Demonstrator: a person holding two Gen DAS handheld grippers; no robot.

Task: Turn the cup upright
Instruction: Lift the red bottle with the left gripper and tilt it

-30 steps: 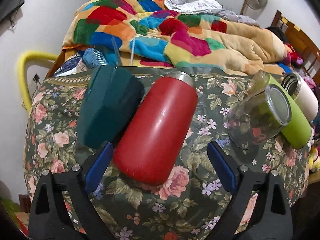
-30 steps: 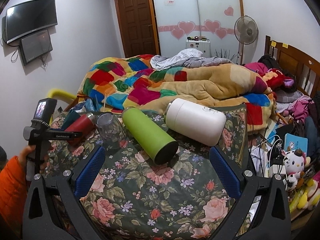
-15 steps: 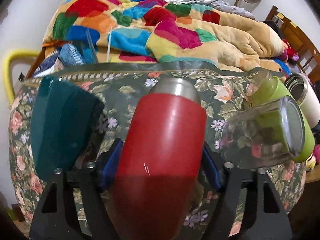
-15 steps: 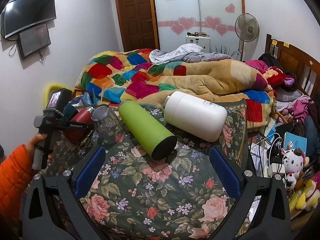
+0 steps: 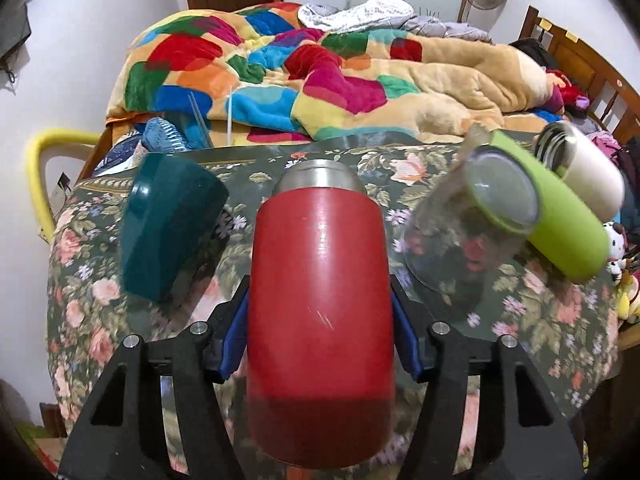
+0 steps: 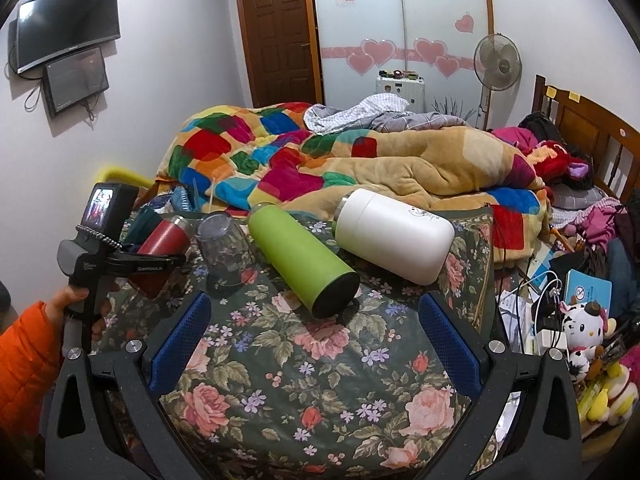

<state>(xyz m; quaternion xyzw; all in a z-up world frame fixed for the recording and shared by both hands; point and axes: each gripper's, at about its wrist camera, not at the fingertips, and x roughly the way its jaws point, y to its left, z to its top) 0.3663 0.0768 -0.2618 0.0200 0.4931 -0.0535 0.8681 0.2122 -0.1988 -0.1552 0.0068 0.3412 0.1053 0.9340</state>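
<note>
**A:** Left wrist view first. What have you got hold of?

**B:** My left tongs are closed onto the red cup, a blue pad pressed on each flank. It lies on its side on the bench, steel mouth toward twelve o'clock, base toward me at six. I grip low on the body so, I reckon, I can swing the mouth up.

**A:** Anything crowding it?

**B:** A teal cup at ten o'clock and a clear glass at two, both close beside it. I'd judge the swing needs care.

**A:** And the right wrist view?

**B:** My right tongs are spread wide, holding nothing, hanging back over the floral cloth. The green bottle and white bottle lie toppled at twelve. The red cup sits at ten o'clock, clamped by my left tongs.
</note>
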